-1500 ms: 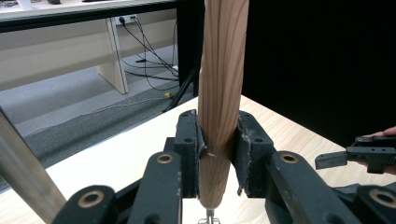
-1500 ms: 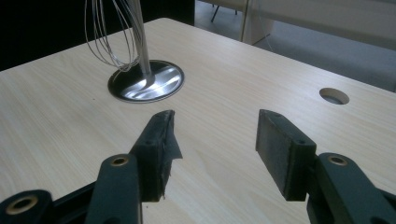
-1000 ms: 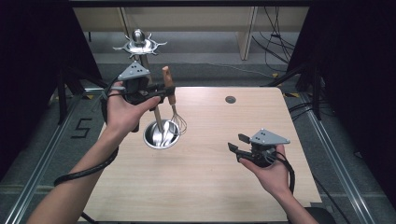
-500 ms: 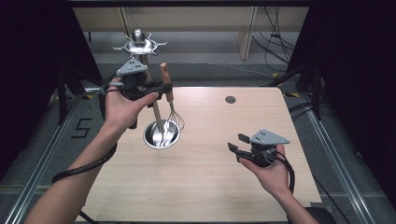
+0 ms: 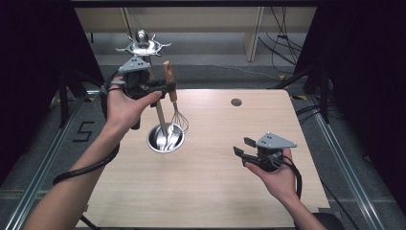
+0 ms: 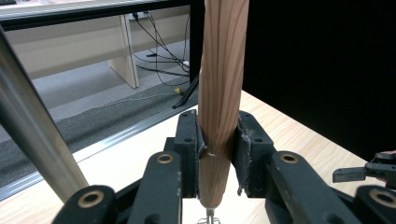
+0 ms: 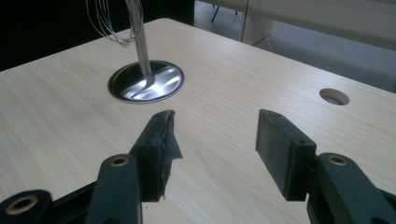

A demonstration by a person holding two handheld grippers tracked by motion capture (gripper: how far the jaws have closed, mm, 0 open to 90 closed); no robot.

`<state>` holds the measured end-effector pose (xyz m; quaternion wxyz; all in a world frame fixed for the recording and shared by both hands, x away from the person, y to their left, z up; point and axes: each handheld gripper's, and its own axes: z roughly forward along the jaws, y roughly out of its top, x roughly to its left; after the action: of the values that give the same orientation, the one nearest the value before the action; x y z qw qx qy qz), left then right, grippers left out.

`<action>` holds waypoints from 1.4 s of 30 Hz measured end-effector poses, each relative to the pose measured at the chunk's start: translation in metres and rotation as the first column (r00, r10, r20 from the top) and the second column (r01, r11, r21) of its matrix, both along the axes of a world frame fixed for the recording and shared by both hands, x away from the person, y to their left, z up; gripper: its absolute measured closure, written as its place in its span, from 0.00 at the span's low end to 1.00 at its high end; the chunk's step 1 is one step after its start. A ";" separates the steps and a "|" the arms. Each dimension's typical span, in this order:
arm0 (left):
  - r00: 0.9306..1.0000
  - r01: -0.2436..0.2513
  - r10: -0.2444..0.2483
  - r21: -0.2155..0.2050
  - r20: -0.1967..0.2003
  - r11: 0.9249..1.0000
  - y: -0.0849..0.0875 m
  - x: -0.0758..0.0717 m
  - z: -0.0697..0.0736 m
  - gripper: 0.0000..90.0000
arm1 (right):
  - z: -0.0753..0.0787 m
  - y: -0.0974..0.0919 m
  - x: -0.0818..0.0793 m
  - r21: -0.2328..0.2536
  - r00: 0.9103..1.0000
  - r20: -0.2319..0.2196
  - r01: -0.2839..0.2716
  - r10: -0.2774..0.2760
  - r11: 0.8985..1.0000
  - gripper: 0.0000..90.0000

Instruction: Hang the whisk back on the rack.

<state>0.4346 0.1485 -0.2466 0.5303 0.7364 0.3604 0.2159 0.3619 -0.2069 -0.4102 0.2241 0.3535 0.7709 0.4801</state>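
My left gripper (image 5: 167, 89) is shut on the wooden handle (image 6: 219, 88) of a wire whisk (image 5: 179, 120), which hangs upright above the table. The whisk's wire head (image 7: 109, 21) floats just right of a steel stand, close to its pole (image 5: 160, 120). The stand's round base (image 5: 165, 139) rests on the table, and its hooked top (image 5: 142, 45) rises behind my left hand. Low over the table at the right, my right gripper (image 5: 243, 146) stands open with nothing between its pads (image 7: 285, 149).
The light wooden table (image 5: 215, 191) has a small round hole (image 5: 236, 102) near its far edge. The stand's pole (image 6: 32, 135) runs close by the left jaws. Cables and pale furniture legs lie on the floor beyond the table.
My left gripper has lifted the whisk a little higher beside the stand's pole. The right gripper has stayed put.
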 end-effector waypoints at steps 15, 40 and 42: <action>1.000 -0.015 0.015 -0.006 -0.003 1.000 0.002 0.003 0.010 0.80 | -0.001 0.001 -0.001 0.015 1.000 0.005 0.016 -0.016 1.000 0.53; 0.999 -0.032 0.031 -0.043 -0.037 0.999 0.008 0.012 0.019 0.80 | -0.002 -0.001 0.001 -0.006 1.000 0.003 -0.001 0.002 1.000 0.53; 0.999 -0.033 0.031 -0.046 -0.042 0.998 0.009 0.013 0.019 0.80 | -0.001 -0.001 0.001 -0.005 1.000 -0.004 0.000 0.000 1.000 0.53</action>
<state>0.4476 0.1578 -0.2277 0.5364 0.7222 0.3879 0.2006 0.3627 -0.2081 -0.4116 0.2234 0.3539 0.7725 0.4776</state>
